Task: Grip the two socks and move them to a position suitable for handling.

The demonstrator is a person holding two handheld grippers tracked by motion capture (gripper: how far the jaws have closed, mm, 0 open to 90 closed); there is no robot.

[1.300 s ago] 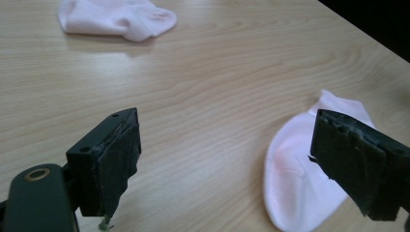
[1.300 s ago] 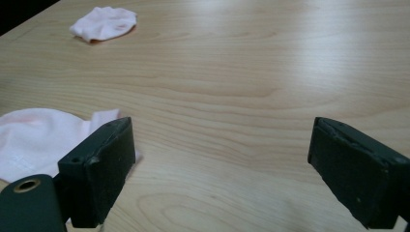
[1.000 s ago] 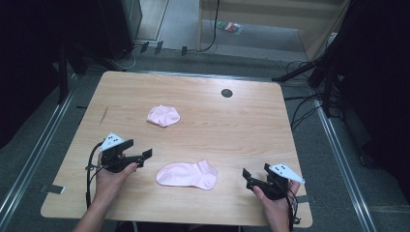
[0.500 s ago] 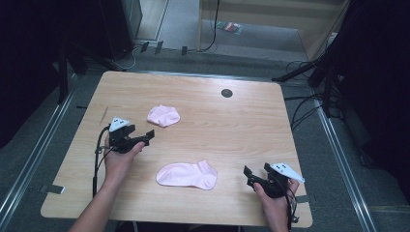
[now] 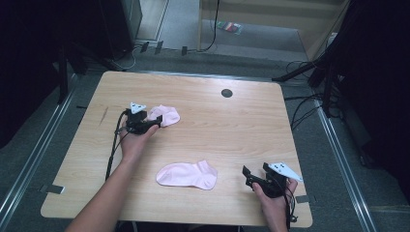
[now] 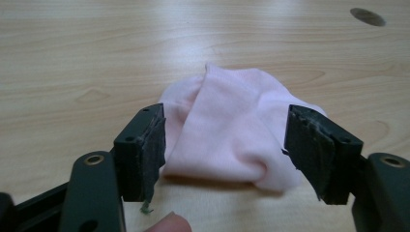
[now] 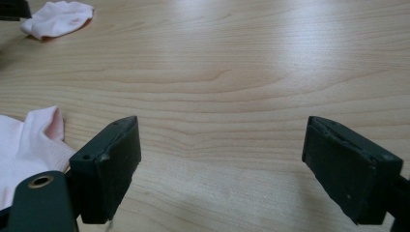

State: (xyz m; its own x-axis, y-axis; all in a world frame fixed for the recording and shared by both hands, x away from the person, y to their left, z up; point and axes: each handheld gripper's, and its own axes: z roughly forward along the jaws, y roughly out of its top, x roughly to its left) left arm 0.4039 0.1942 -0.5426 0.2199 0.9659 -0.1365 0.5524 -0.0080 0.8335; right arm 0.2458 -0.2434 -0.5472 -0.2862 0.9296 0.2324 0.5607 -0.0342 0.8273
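Wooden table (image 5: 203,116) carries 2 pink socks well apart; flat sock (image 5: 187,175) lies near the front edge, between the hands; bunched sock (image 5: 165,115) sits left of centre, folded into a lump; left gripper (image 5: 153,123) is at it, jaws either side of the lump and just been closing, pads (image 6: 150,145) not yet pressing, likely lining up a pinch; right gripper (image 5: 247,175) rests by the flat sock, jaws wide on bare wood, probably waiting its turn.
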